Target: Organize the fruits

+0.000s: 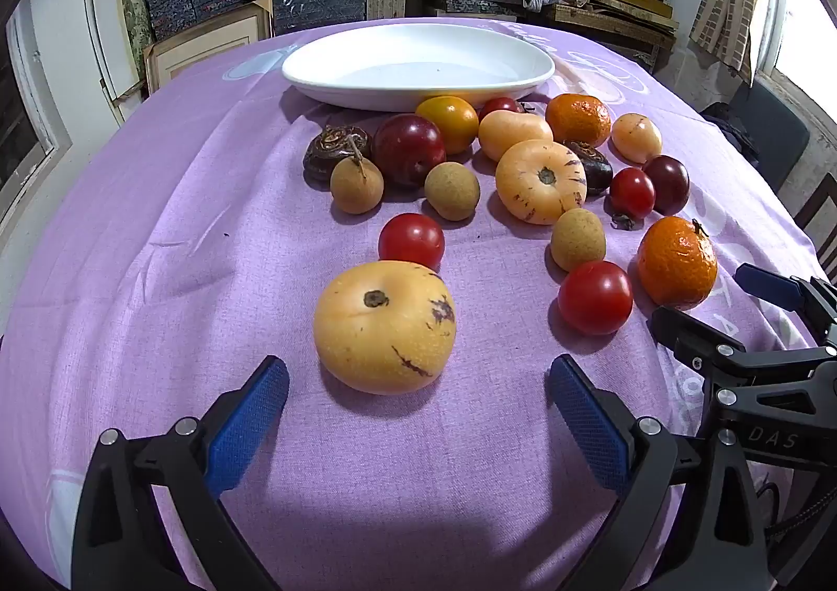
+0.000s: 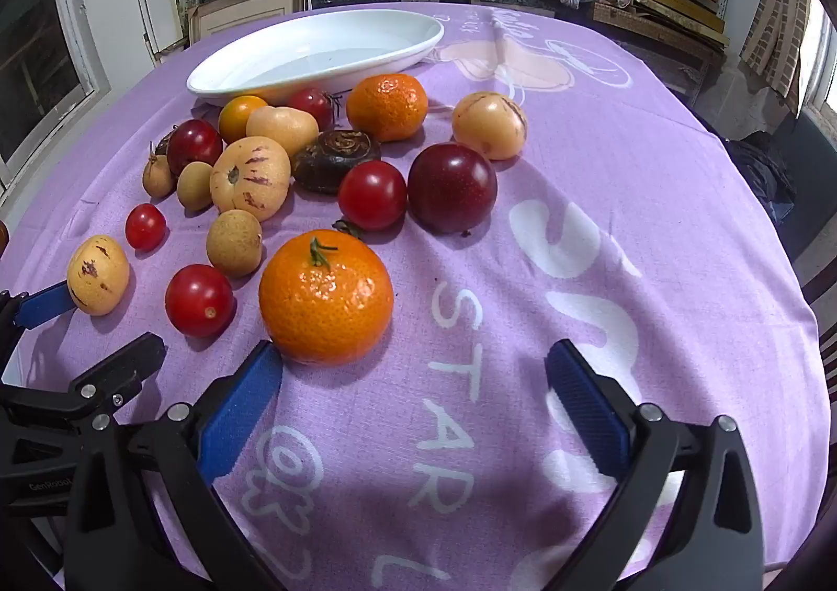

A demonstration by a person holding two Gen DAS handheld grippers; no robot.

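Observation:
Several fruits lie loose on a purple tablecloth in front of a white oval dish (image 1: 418, 68) (image 2: 314, 52). In the left wrist view, a yellow purple-streaked melon (image 1: 384, 327) lies just ahead of my left gripper (image 1: 418, 376), whose blue pads stand wide open on either side with nothing between them. In the right wrist view, a tangerine (image 2: 325, 297) sits just ahead of the left pad of my right gripper (image 2: 413, 361), also wide open and empty. Cherry tomatoes (image 1: 595, 297) (image 2: 199, 299), dark plums (image 1: 408, 149) (image 2: 451, 187), brown longans and a second tangerine (image 1: 578, 119) lie scattered behind.
The right gripper's fingers show at the right edge of the left wrist view (image 1: 769, 285); the left gripper's show at the left edge of the right wrist view (image 2: 44, 303). Shelves stacked with boxes and boards stand behind the table. A dark chair is at the far right.

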